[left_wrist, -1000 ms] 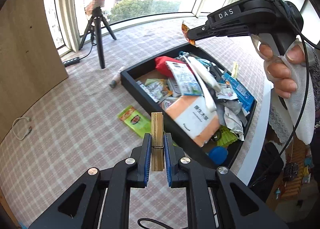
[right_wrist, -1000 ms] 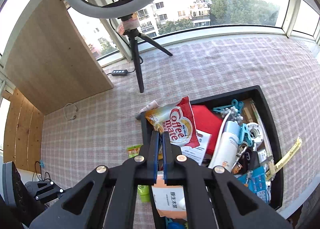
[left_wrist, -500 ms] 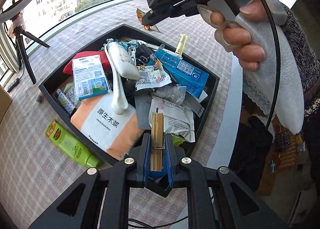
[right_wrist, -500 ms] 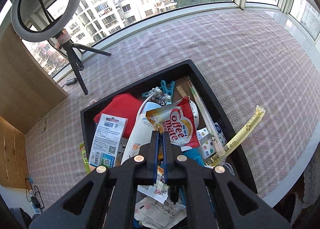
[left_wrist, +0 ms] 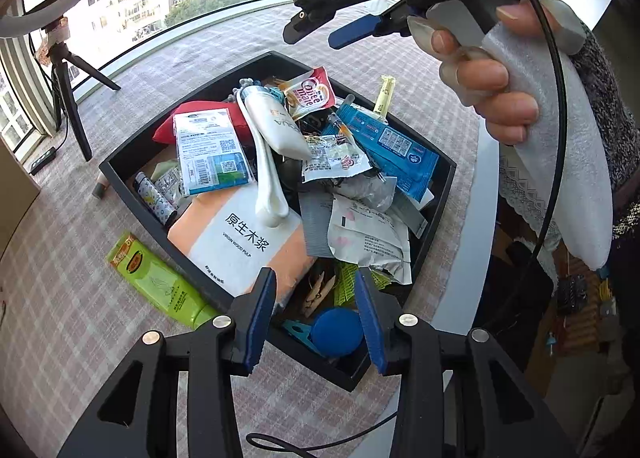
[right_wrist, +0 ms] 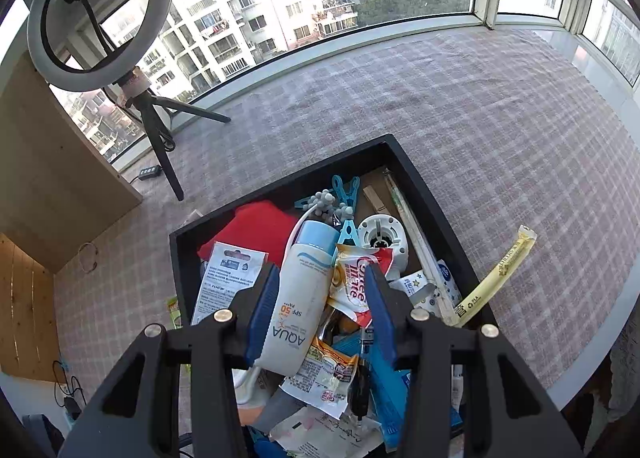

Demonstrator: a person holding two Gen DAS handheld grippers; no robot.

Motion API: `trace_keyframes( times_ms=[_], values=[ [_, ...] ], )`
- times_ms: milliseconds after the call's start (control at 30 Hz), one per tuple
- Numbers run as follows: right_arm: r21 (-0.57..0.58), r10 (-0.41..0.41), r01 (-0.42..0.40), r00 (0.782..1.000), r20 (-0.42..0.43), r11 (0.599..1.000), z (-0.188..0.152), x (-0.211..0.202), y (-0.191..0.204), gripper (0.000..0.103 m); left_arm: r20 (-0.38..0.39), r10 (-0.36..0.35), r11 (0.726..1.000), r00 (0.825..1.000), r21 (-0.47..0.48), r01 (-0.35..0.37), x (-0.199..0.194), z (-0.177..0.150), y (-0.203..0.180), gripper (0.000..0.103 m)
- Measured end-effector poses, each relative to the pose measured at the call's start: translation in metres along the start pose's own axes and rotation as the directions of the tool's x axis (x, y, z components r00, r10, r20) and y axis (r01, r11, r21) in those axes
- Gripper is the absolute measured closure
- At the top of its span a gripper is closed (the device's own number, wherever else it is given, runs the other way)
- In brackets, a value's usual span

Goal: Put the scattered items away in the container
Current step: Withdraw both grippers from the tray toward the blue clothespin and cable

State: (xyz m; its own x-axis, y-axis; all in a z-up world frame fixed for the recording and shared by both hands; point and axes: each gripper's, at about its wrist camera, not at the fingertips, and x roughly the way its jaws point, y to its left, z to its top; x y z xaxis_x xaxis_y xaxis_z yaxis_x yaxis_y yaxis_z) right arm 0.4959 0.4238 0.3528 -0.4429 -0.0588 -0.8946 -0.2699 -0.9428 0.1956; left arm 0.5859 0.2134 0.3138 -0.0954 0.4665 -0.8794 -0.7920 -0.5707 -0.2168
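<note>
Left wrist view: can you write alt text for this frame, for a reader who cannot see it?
The left gripper, jaws opening with nothing between them, hangs over the near corner of a black tray heaped with packets, where a wooden clothespin lies. A green tube lies outside on the checked cloth; the right gripper is at top in a hand.

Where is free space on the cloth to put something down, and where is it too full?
Free: the checked cloth between the black tray and the window, and left of the green tube. Crowded: inside the tray, piled to its walls.
</note>
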Motion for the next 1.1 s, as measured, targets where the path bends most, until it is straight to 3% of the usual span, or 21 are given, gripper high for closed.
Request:
trace_keyframes(
  times_ms=[367, 533, 700, 867, 967, 1100],
  values=[
    [-0.113, 0.054, -0.057, 0.998, -0.026, 0.992, 0.003, 0.014, 0.061, 0.060, 0.014, 0.085, 0.987, 0.996, -0.141, -0.082, -0.023, -0.025, 0.067, 0.065],
    [-0.182, 0.085, -0.092, 0.995, -0.045, 0.979, 0.005, 0.025, 0.102, 0.060, 0.022, 0.154, 0.955, 0.988, -0.258, -0.143, -0.042, -0.043, 0.115, 0.065],
    [-0.267, 0.128, -0.140, 0.990, -0.063, 0.954, 0.006, 0.037, 0.150, 0.060, 0.026, 0.249, 0.900, 0.968, -0.376, -0.221, -0.067, -0.069, 0.165, 0.065],
    [-0.349, 0.176, -0.198, 0.980, -0.094, 0.916, 0.001, 0.050, 0.203, 0.060, 0.009, 0.352, 0.806, 0.936, -0.512, -0.298, -0.094, -0.106, 0.212, 0.065],
    [-0.412, 0.198, -0.227, 0.974, -0.114, 0.882, -0.005, 0.056, 0.239, 0.060, -0.022, 0.416, 0.715, 0.909, -0.610, -0.342, -0.112, -0.136, 0.242, 0.065],
    [-0.497, 0.229, -0.271, 0.962, -0.145, 0.824, -0.016, 0.064, 0.290, 0.060, -0.081, 0.475, 0.572, 0.876, -0.728, -0.377, -0.136, -0.183, 0.283, 0.065]
  ],
)
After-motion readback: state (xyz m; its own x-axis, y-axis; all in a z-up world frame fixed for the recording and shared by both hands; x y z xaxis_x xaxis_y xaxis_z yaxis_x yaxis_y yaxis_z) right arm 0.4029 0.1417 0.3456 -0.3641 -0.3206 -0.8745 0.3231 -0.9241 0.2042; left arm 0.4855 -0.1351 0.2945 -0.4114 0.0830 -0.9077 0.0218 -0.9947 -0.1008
